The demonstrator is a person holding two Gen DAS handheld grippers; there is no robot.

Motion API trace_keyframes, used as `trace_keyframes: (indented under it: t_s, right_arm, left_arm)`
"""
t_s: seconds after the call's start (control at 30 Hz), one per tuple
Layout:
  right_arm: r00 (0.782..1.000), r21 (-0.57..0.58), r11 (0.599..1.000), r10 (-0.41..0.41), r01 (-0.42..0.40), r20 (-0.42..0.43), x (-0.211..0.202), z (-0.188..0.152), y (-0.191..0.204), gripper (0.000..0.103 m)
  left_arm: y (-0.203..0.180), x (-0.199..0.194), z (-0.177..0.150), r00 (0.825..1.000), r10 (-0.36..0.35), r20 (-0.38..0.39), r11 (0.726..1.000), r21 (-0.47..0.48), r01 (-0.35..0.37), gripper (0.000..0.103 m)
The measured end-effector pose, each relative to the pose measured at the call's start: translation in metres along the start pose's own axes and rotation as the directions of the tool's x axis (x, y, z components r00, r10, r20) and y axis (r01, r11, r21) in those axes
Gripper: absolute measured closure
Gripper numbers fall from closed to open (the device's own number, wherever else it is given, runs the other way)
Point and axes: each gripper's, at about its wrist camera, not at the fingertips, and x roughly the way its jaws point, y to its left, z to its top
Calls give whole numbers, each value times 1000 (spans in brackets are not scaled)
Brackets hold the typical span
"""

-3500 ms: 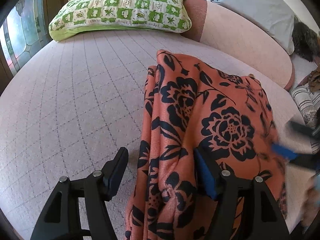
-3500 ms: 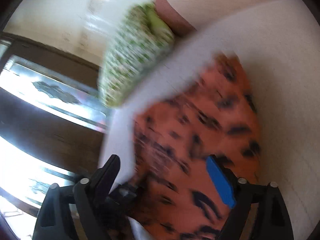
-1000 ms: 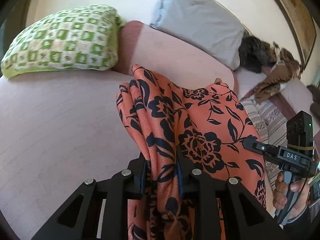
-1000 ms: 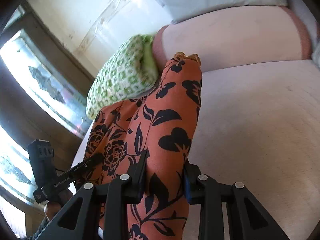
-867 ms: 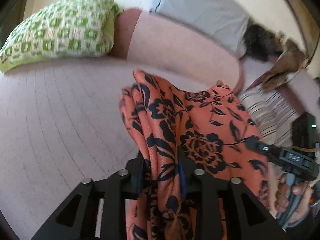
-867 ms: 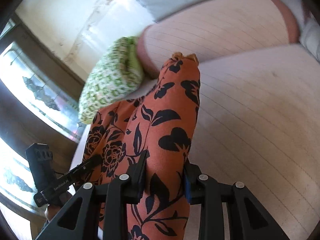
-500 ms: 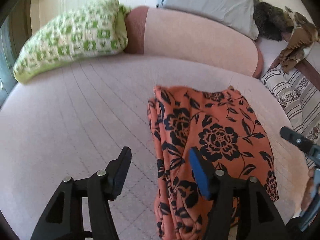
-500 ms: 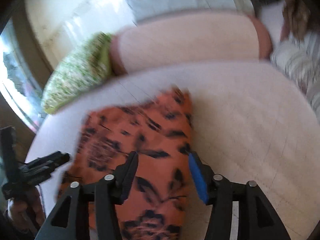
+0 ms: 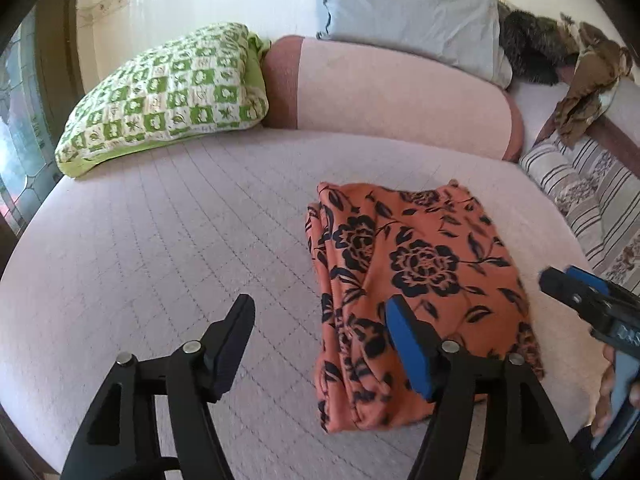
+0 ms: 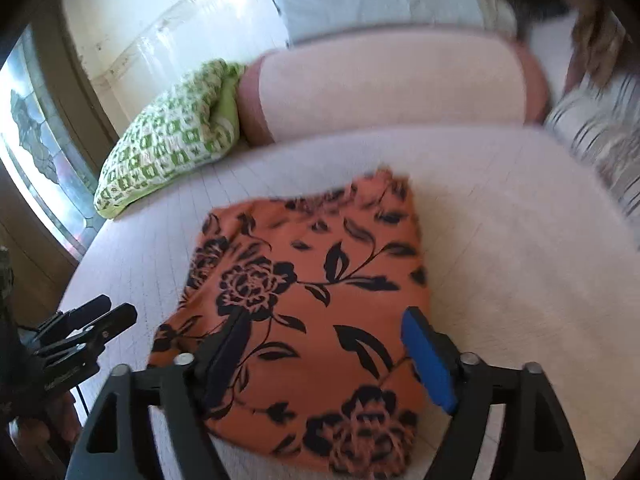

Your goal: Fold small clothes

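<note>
- The orange garment [image 9: 416, 276], a soft cloth printed with black roses and leaves, lies folded into a rough rectangle on the bed [image 9: 168, 232]; several layered edges show along its left side in the left wrist view.
- The bed cover is pale pink and quilted, with faint stitched lines crossing in a grid.
- The left gripper [image 9: 320, 340] hangs over the near left edge of the garment, its black fingers [image 9: 228, 340] spreading apart; one bears a blue pad, and neither presses on the cloth.
- The right gripper [image 10: 328, 356] hangs over the garment's near right part, its fingers [image 10: 430, 360] also spreading, cloth below the gap and nothing pinched.
- A puffy green-and-white checked pillow [image 9: 168, 92] lies at the head of the bed, touching a smooth pink bolster [image 9: 400, 96].
- A pale blue-grey pillow [image 9: 408, 12] leans behind the bolster.
- Striped fabric [image 9: 580, 188] lies beside the bed at right.
</note>
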Motion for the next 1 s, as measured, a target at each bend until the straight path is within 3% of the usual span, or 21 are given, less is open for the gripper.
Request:
trace_keyframes:
  t_s: [0.1, 0.2, 0.43, 0.63, 1.0]
  right_arm:
    - [999, -10, 999, -48, 48, -12, -27, -11, 8, 12]
    - [995, -22, 995, -95, 94, -15, -58, -29, 5, 0]
    - [990, -60, 988, -143, 141, -21, -98, -54, 20, 0]
    - [985, -92, 983, -164, 159, -47, -112, -56, 27, 0]
    - [982, -97, 977, -190, 189, -7, -141, -68, 47, 0]
  left_arm:
    - [-4, -22, -4, 1000, -2, 26, 1000, 7, 2, 24]
    - [-6, -42, -7, 999, -4, 50, 1000, 0, 4, 19]
    - [-11, -88, -23, 996, -16, 89, 997, -70, 22, 18]
    - [-33, -117, -24, 994, 15, 104, 1000, -14, -14, 17]
    - [-40, -155, -42, 988, 55, 147, 998, 19, -58, 14]
